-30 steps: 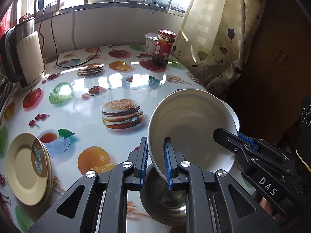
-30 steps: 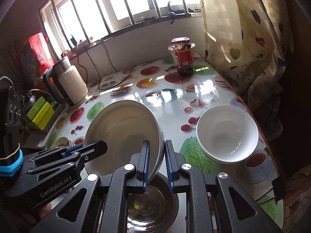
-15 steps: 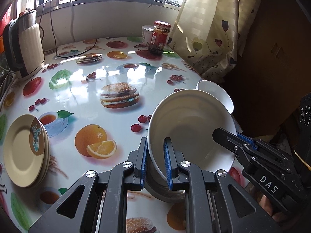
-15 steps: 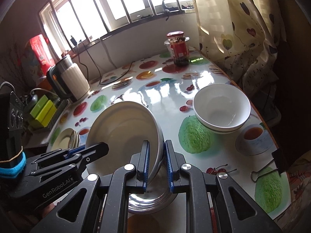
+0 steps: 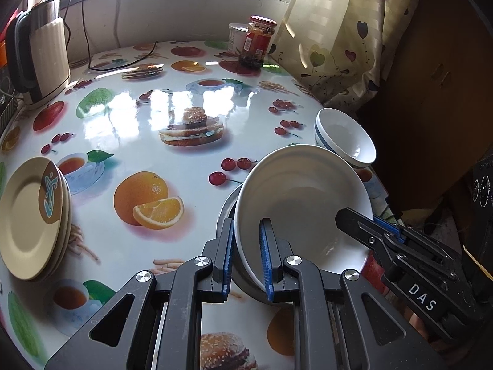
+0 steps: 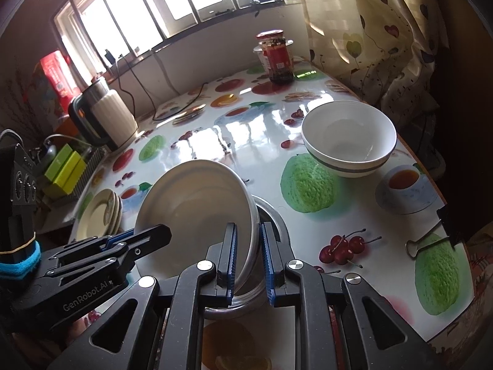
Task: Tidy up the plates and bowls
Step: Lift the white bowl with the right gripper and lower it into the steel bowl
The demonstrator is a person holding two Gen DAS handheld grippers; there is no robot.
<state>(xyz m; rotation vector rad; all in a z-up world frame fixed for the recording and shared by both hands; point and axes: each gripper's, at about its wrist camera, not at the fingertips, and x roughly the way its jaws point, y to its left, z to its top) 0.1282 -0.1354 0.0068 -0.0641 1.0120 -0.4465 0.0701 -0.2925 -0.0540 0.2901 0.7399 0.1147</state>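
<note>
Over the steel bowl (image 5: 243, 280) on the bench (image 5: 185, 117), left tongs (image 5: 246, 257) and right tongs (image 6: 249, 260) clamp opposite rims of the tilted white bowl (image 5: 302, 203), directly above it.

Both tools have lowered the white bowl (image 5: 302, 203) nearer the metal bowl (image 6: 271, 219).

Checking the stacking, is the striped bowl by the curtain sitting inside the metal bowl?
No, the striped bowl stands apart on the table, away from the metal bowl.
</note>
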